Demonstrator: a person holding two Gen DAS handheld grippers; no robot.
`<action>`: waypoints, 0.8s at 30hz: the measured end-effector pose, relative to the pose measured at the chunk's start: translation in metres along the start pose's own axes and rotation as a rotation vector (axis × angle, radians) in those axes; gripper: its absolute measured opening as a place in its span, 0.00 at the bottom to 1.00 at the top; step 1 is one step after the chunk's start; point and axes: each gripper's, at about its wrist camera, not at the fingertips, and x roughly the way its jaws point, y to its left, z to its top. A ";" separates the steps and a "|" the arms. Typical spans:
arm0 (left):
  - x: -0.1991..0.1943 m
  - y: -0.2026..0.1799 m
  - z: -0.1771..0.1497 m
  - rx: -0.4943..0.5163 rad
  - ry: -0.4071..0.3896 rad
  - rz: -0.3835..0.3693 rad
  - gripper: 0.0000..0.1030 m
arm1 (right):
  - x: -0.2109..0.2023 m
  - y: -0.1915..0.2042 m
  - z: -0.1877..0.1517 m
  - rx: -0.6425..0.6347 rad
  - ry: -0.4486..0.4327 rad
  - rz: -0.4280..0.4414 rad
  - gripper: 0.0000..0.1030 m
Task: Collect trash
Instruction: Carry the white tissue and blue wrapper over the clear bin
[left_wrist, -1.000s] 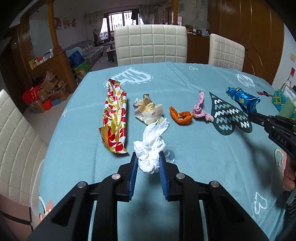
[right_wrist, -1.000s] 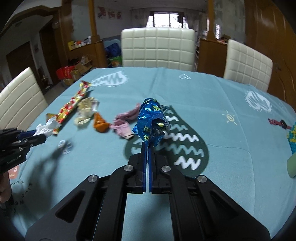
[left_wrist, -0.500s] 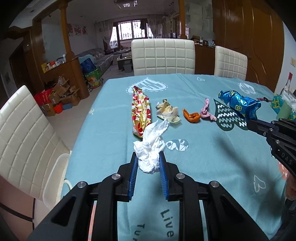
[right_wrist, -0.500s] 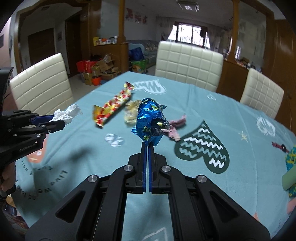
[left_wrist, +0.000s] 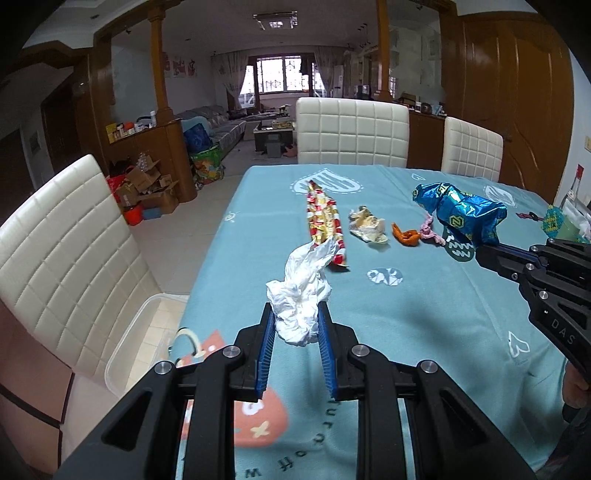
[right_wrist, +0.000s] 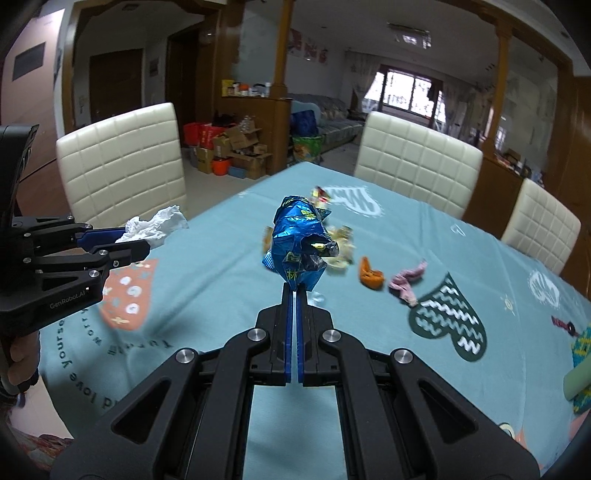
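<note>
Both hands are loaded right now: the left gripper (left_wrist: 295, 328) is clamped on the tissue (left_wrist: 299, 295), with most of the wad sticking out past its tips, and the right gripper (right_wrist: 294, 295) is pinched tight on just the bottom corner of the blue bag (right_wrist: 299, 243). That corner grip is what worries me (crinkly foil, top-heavy): a quick swing could let it slide out. The bin (left_wrist: 136, 339) sits low to the left of the left gripper, beside the chair (left_wrist: 70, 254), so a sloppy release could miss its rim. Three wrappers and the peel are left on the table (left_wrist: 424, 314) ahead.
</note>
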 end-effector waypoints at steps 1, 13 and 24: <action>-0.002 0.006 -0.002 -0.010 -0.002 0.006 0.22 | 0.002 0.008 0.003 -0.016 0.001 0.006 0.02; -0.008 0.078 -0.021 -0.109 -0.001 0.094 0.22 | 0.043 0.091 0.034 -0.158 0.022 0.115 0.02; 0.009 0.136 -0.033 -0.181 0.032 0.171 0.22 | 0.094 0.147 0.062 -0.246 0.057 0.185 0.02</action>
